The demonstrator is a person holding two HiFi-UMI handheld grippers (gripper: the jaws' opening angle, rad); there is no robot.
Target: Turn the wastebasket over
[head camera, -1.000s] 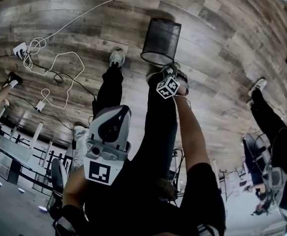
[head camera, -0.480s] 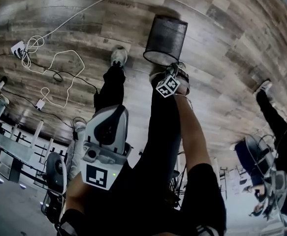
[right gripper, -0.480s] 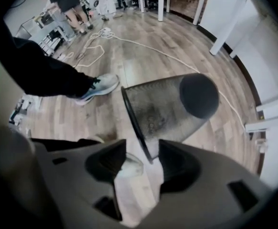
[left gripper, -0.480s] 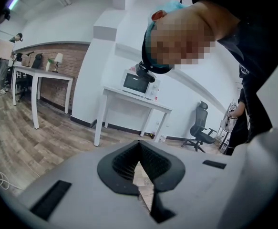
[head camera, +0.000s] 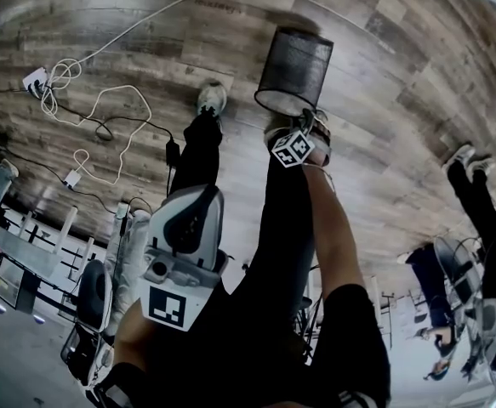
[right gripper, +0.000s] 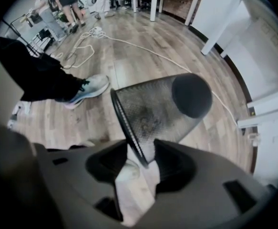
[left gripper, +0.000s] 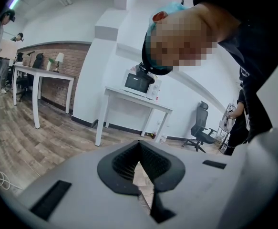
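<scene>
Noted wastebasket (head camera: 294, 62): black mesh, tapered, apparently lying on its side on the wooden floor (head camera: 384, 75), just ahead of the person's feet. Open mouth toward the feet, closed base (right gripper: 191, 95) pointing away. No contents seen inside.

Found upper part of rim (right gripper: 124, 120) standing between the jaws of the right tool (right gripper: 141, 154), itself pointed straight down over it. Jaws wide apart and closing, with a pad on either side of the wire, neither seen pressing on it. Counted as not gripped.

Seen near the rim: pale shoe (right gripper: 88, 89) under a dark trouser leg. Further out on the floor, white cables (head camera: 103, 113) in loose loops, well apart from the wastebasket.

Left tool (left gripper: 139, 149) held back near the body, aimed out across the room toward a white desk (left gripper: 134, 99) carrying what looks like a microwave (left gripper: 139, 83). Jaws together, nothing between them. No part in the work at present.

Progress, as judged: at the reach-and-grip step. Nothing of the turn itself done; wastebasket neither mouth down nor lifted. Left to do: close on the rim, raise it, swing the base over, set down. Cannot tell from here which end is meant to finish on the floor.
</scene>
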